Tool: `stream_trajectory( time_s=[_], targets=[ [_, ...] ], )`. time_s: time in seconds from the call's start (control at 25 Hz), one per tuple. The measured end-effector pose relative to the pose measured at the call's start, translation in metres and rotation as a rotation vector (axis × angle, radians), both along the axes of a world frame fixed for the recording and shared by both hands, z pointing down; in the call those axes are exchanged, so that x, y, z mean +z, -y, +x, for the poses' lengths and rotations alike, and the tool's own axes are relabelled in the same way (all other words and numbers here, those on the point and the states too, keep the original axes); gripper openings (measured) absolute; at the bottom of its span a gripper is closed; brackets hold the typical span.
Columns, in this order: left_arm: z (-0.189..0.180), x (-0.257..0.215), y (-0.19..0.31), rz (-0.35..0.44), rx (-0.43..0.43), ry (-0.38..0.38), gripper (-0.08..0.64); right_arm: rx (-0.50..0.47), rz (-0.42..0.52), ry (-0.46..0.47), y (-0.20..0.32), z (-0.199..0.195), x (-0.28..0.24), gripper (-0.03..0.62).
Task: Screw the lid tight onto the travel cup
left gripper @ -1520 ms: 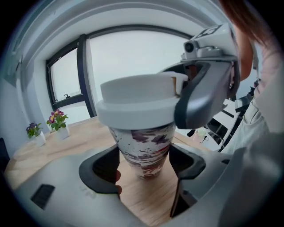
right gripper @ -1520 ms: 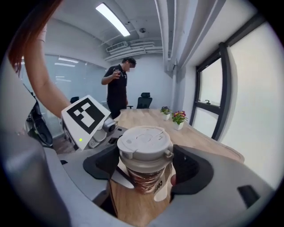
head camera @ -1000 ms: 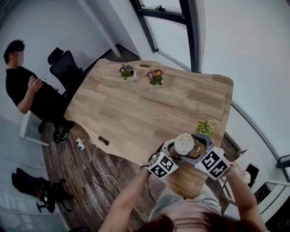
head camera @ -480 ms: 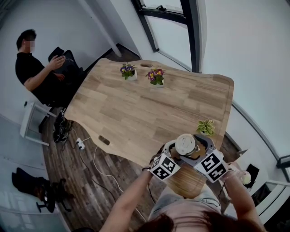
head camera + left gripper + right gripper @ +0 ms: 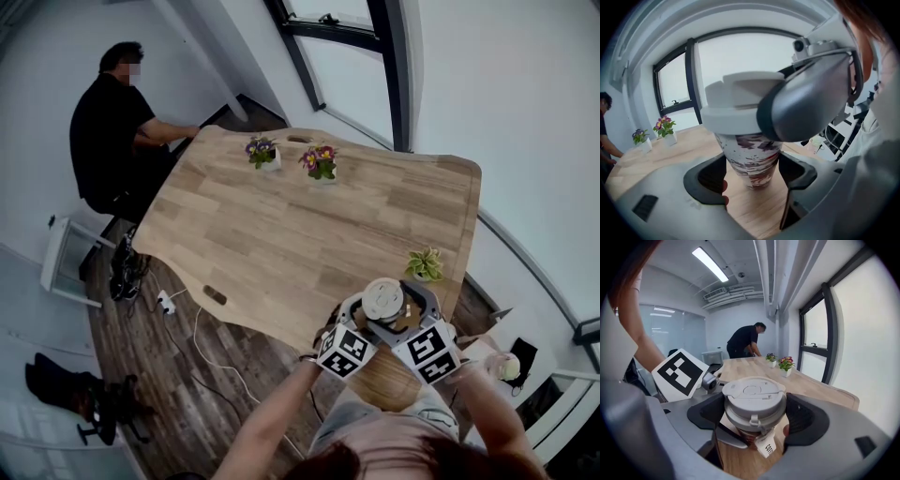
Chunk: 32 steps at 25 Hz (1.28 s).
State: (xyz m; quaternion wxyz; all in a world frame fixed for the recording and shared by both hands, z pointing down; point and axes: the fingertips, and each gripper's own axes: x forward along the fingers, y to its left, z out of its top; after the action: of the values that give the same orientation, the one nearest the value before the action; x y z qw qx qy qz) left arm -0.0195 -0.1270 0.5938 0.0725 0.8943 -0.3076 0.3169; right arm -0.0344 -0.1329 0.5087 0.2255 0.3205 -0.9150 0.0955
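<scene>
- Far left, well apart from my work: a person point(image 5: 112, 127) in black leans at the far left corner of the counter point(image 5: 281, 234).
- My left gripper point(image 5: 752, 174) has its jaws drawn in on the lower body of the travel cup point(image 5: 751, 157), one pad touching each side. It holds the cup and nothing else.
- The travel cup stands upright between my two grippers, over the near right end of the counter. I cannot tell whether its base rests on the wood or hangs just above it.
- Judged handling of the cup: light, with a smooth tapered wall, so likely to spin or slide in the pads. The wall may give if pinched hard. Best gripped low on the body, firmly but without crushing.
- The lid point(image 5: 752, 397) sits level on the cup mouth. A paper tag point(image 5: 767, 445) hangs below its near rim.
- Judged handling of the lid: stiff plastic with a stepped rim that gives good purchase. Take it across the rim, never on the flat top.
- My right gripper point(image 5: 754, 414) has its jaws closed onto the lid's rim from both sides, placed for twisting.
- A small green plant point(image 5: 425, 264) stands just beyond, clear of the work.
</scene>
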Motion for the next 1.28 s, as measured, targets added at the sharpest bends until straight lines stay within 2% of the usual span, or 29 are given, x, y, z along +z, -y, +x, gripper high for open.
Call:
stream_trajectory(
  time_s=[0.12,0.28,0.36,0.44,0.64,0.72,0.8,0.92,1.12,1.2,1.28],
  targets=[
    [-0.0001,0.0008,-0.0009,-0.008,0.035,-0.003,0.344,-0.049,-0.034,0.012,-0.003,0.0007,-0.0008,0.367],
    [0.0006,0.0012,-0.0072,-0.025,0.184,0.01,0.344,-0.22,-0.081,-0.004,-0.0097,0.0046,-0.0034,0.367],
    [0.0017,0.0012,-0.0069,-0.034,0.218,0.024,0.344,-0.27,-0.085,-0.024,-0.009,0.0062,-0.0023,0.367],
    [0.0015,0.0012,-0.0045,-0.035,0.197,0.03,0.344,-0.263,-0.077,-0.024,-0.0062,0.006,-0.0022,0.365],
    [0.0012,-0.0003,0.0002,-0.017,0.068,0.027,0.344,-0.094,-0.034,0.019,-0.0022,0.0063,-0.0045,0.365],
    [0.0006,-0.0001,0.0004,-0.013,0.035,0.032,0.344,-0.031,-0.023,0.026,-0.0021,0.0062,-0.0045,0.366],
    [-0.0001,0.0005,0.0001,-0.012,0.029,0.028,0.344,-0.016,-0.025,0.03,-0.0026,0.0053,-0.0035,0.366],
    [0.001,0.0008,-0.0015,-0.013,0.096,0.017,0.344,-0.099,-0.054,0.014,-0.0041,0.0042,-0.0018,0.367],
    [0.0034,0.001,-0.0047,-0.027,0.237,0.027,0.344,-0.307,-0.064,-0.043,-0.0063,0.0019,-0.0033,0.367],
    [0.0036,0.0004,-0.0027,-0.027,0.232,0.029,0.344,-0.337,-0.063,-0.044,-0.0042,0.001,-0.0036,0.367],
    [0.0026,0.0002,-0.0005,-0.019,0.195,0.027,0.344,-0.311,-0.053,-0.036,-0.0018,0.0002,-0.0042,0.367]
  ],
)
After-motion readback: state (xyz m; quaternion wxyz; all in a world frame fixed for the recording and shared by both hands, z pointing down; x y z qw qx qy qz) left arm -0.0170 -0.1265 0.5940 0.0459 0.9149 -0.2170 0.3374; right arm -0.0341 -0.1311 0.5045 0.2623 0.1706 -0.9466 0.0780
